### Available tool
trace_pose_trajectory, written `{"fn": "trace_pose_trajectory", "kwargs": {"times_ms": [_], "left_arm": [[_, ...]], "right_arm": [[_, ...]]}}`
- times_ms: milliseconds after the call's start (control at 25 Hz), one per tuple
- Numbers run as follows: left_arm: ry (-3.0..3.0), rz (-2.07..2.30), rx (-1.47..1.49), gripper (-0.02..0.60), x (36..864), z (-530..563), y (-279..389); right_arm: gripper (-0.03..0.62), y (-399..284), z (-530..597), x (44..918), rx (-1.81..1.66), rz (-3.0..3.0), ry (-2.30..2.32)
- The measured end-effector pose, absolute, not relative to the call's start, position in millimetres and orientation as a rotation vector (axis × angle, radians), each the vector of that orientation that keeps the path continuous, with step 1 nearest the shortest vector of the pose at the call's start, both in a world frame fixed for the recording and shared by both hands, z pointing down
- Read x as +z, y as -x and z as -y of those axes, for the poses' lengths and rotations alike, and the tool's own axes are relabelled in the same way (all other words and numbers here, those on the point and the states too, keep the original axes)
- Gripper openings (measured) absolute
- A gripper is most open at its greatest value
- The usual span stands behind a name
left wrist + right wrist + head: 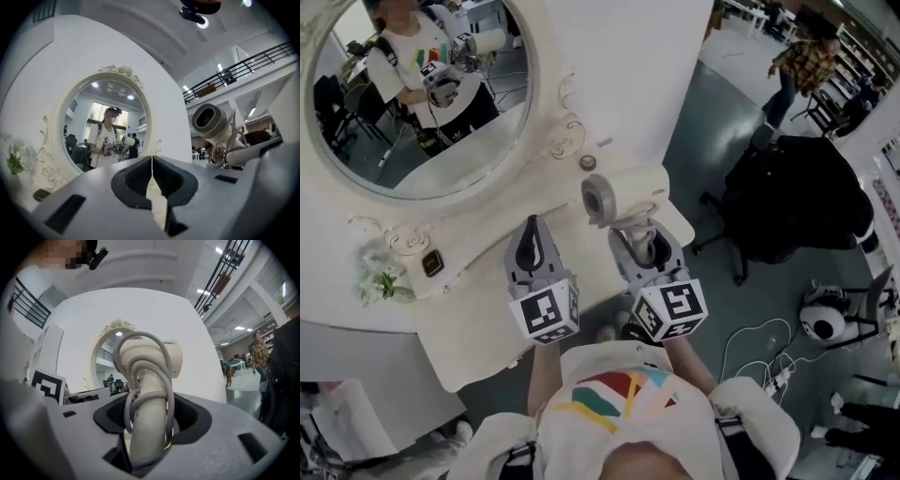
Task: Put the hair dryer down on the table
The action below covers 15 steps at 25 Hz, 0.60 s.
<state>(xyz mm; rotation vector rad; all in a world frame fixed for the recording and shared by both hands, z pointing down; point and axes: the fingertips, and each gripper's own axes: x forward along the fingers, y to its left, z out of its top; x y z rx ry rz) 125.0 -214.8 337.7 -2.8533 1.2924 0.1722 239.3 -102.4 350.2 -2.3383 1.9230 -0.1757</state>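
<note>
A cream hair dryer [614,202] with a grey nozzle has its cord wound round the handle [146,413]. My right gripper [642,242] is shut on that handle and holds the dryer upright over the right end of the white dressing table [478,314]. The handle fills the gap between the right gripper's [147,427] jaws. To its left my left gripper [532,232] is over the table, shut and holding nothing. In the left gripper view the jaws of that gripper [152,169] meet in a thin line, and the hair dryer [212,123] shows at the right.
An oval mirror [412,94] in a carved white frame stands at the back of the table. White flowers [380,279] and a small dark item [431,262] sit at its left foot. A black office chair [797,197] and loose cables [769,366] are on the floor at the right.
</note>
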Motion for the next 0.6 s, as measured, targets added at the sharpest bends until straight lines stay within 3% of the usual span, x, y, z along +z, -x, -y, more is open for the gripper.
{"fn": "trace_pose_trajectory", "kwargs": {"times_ms": [600], "left_arm": [[2.503, -1.857, 0.082, 0.006, 359, 219, -16]], "right_arm": [[0.227, -184, 163, 374, -0.277, -2.352, 2.011]]}}
